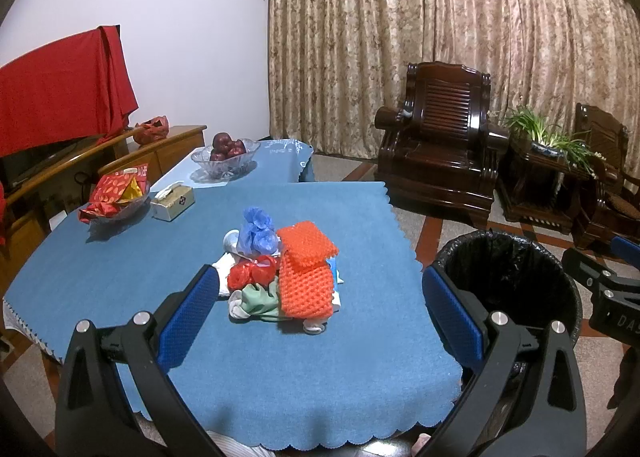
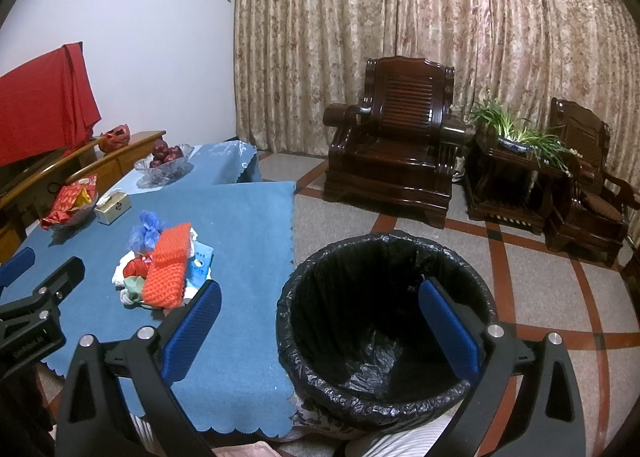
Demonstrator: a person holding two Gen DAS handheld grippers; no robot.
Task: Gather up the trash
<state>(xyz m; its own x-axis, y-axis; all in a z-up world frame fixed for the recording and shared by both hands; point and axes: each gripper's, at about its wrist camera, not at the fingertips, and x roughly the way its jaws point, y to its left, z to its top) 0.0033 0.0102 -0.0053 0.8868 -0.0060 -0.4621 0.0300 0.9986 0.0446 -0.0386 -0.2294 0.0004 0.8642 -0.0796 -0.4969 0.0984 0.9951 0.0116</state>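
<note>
A pile of trash lies mid-table on the blue cloth (image 1: 120, 265): orange foam fruit netting (image 1: 306, 275), a crumpled blue plastic bag (image 1: 256, 233), a red bag (image 1: 252, 273), a pale green bag (image 1: 256, 299) and a blue-white packet (image 2: 200, 263). The pile also shows in the right wrist view (image 2: 168, 269). My left gripper (image 1: 320, 309) is open and empty, just short of the pile. My right gripper (image 2: 320, 321) is open and empty above the black-lined trash bin (image 2: 384, 321), which stands on the floor by the table's right edge (image 1: 508, 281).
A tissue box (image 1: 173, 202), a dish of red snack packets (image 1: 114, 197) and a glass bowl of apples (image 1: 226, 153) sit at the table's far left. Dark wooden armchairs (image 1: 440, 141) and a potted plant (image 1: 548, 137) stand beyond by the curtain.
</note>
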